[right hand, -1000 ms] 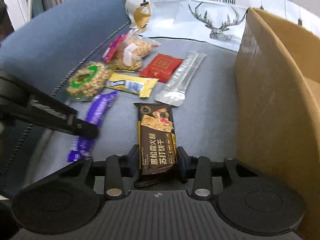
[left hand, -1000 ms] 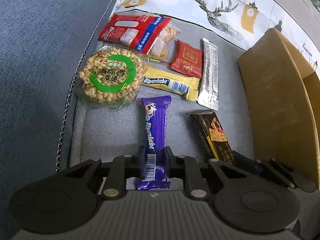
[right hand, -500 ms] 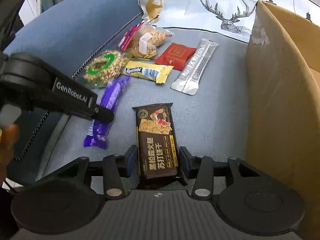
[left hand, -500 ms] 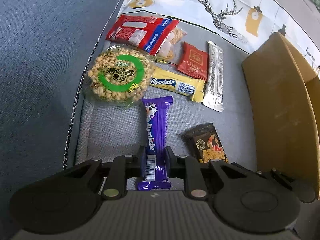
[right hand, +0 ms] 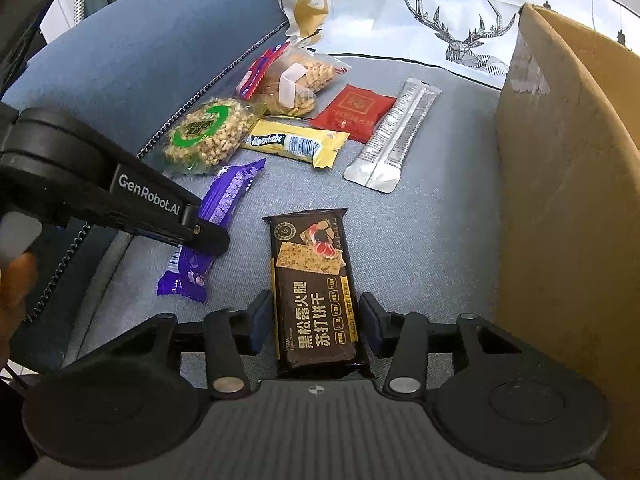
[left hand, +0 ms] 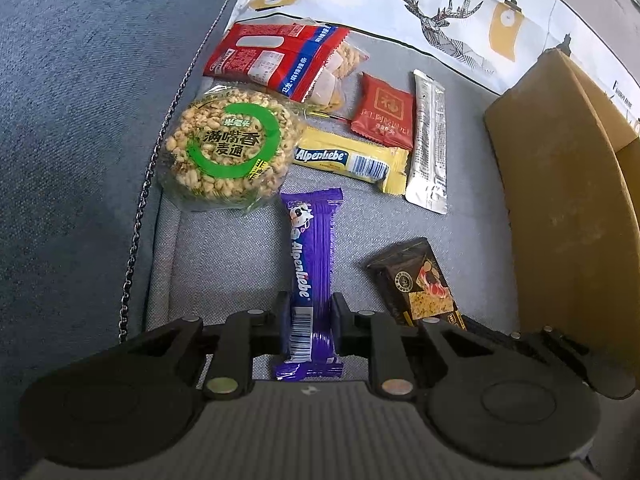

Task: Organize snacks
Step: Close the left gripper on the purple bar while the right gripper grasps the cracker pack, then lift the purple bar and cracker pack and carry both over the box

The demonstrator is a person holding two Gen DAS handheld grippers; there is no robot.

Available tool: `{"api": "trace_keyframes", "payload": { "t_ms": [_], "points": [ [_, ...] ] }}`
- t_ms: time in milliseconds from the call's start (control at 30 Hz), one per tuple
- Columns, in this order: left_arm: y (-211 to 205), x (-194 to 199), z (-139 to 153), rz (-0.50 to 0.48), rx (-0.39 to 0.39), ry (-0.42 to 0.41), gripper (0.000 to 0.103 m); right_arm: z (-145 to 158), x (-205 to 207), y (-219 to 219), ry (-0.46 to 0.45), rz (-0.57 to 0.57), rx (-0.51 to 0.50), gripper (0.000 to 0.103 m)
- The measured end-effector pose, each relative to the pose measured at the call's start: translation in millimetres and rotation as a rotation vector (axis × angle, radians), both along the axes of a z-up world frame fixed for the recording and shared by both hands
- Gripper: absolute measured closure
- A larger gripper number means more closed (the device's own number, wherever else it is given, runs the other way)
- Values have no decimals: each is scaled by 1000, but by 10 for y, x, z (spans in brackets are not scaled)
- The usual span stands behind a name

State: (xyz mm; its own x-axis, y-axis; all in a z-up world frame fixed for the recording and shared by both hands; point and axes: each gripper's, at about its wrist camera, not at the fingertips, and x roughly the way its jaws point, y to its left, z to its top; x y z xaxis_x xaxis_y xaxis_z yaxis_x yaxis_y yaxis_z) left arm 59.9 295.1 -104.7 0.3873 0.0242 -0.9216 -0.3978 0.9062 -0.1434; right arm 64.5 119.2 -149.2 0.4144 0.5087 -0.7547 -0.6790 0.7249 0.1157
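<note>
Purple candy bar (left hand: 311,280) clamped between left tongs (left hand: 310,314).

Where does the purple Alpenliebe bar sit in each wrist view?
Left wrist: purple bar at bottom centre, between the left gripper's fingers.
Right wrist: purple bar left of centre, partly under the left gripper.
Shared landmark: cardboard box at right.

Purple Alpenliebe stick (left hand: 311,280) flat on cushion, dark cracker pack (right hand: 314,292) beside
</note>
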Motion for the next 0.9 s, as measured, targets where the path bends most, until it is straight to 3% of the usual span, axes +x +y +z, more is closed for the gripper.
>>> {"api": "trace_keyframes", "payload": {
  "t_ms": [200,500,900],
  "points": [
    [9,0,47,4,16,-27,84,48,-17,-32,-25,-15,27,62],
    [-71,-124,400,23,16,-232,85,493,-154,-320,-212,-43,195,62],
    [-358,-418,925,23,185,-502,85,925,-296,-827,-384,-45,319,62]
  ]
}}
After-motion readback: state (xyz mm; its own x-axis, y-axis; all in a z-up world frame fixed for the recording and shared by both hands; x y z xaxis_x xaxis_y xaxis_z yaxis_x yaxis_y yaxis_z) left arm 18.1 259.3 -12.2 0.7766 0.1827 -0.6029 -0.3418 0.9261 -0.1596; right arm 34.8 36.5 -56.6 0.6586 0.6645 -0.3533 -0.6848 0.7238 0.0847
